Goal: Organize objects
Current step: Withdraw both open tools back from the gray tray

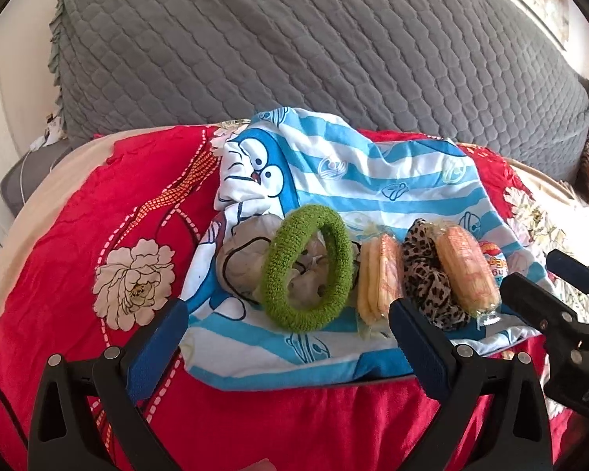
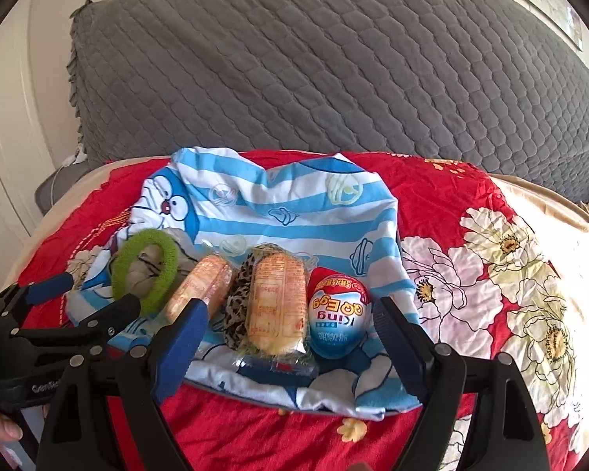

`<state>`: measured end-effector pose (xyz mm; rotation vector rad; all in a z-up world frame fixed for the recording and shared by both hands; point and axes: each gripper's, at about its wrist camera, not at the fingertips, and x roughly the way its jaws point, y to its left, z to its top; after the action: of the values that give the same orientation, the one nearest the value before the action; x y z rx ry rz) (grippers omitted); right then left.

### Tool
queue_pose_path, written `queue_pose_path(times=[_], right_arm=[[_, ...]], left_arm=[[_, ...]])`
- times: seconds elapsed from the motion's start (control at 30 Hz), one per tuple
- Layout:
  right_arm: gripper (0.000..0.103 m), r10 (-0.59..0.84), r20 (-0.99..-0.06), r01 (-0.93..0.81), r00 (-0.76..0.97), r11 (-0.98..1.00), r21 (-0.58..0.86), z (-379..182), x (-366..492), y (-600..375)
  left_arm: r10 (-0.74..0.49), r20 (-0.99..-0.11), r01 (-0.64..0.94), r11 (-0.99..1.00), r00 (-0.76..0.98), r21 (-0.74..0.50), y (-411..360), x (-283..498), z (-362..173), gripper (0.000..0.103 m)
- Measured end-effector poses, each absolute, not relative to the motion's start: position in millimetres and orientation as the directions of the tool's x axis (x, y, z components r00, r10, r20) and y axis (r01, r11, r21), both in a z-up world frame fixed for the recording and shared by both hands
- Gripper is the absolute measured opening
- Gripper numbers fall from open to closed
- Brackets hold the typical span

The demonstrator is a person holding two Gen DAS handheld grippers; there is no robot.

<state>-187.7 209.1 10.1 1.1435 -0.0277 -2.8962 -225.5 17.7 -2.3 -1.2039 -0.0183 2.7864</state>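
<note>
A: Objects for organizing, from largest down: we see the blue-and-white striped cartoon cloth (image 2: 278, 212) spread on the red floral bedspread (image 2: 451, 212), with the grey quilted cover (image 2: 333, 59) behind. On the cloth, in a rough row, lie the green fuzzy hair ring (image 1: 307, 267) over a grey scrunchie (image 1: 247, 259), a wrapped cracker pack (image 1: 381, 278), a leopard scrunchie (image 1: 424, 271), a second cracker pack (image 2: 277, 302), and a toy egg (image 2: 339, 314) at the right end.

B: And our grippers?

A: Our left gripper (image 1: 290, 322) hangs spread wide, holding nothing, in front of the green ring and the first pack. Our right gripper (image 2: 290, 325) is likewise parted and empty, its fingers flanking the second pack and the egg.

B: Which step are we in?

A: We can't settle it. A neat row fits things already sorted, or laid out and waiting to be sorted. So we judge only how a grasp here should go: the packs touch the leopard scrunchie, so we'd close on one item squarely, across its narrow side, without snagging fabric or crackling wrapper against a neighbour. The egg looks smooth and round, likely to roll.

B: Any containers?

A: None that we can make out. A dark edge shows under the cloth's near hem, but what it is we cannot tell. The cloth alone bears everything.
</note>
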Motion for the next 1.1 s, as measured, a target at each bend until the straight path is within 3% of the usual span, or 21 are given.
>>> queue_pose_path(times=[1.1], right_arm=[[0.088, -0.034, -0.647, 0.033, -0.762, -0.999, 0.014, 36, -112, 205]], left_arm=[[0.094, -0.699, -0.097, -0.995, -0.709, -0.036, 9, -164, 24, 0.102]])
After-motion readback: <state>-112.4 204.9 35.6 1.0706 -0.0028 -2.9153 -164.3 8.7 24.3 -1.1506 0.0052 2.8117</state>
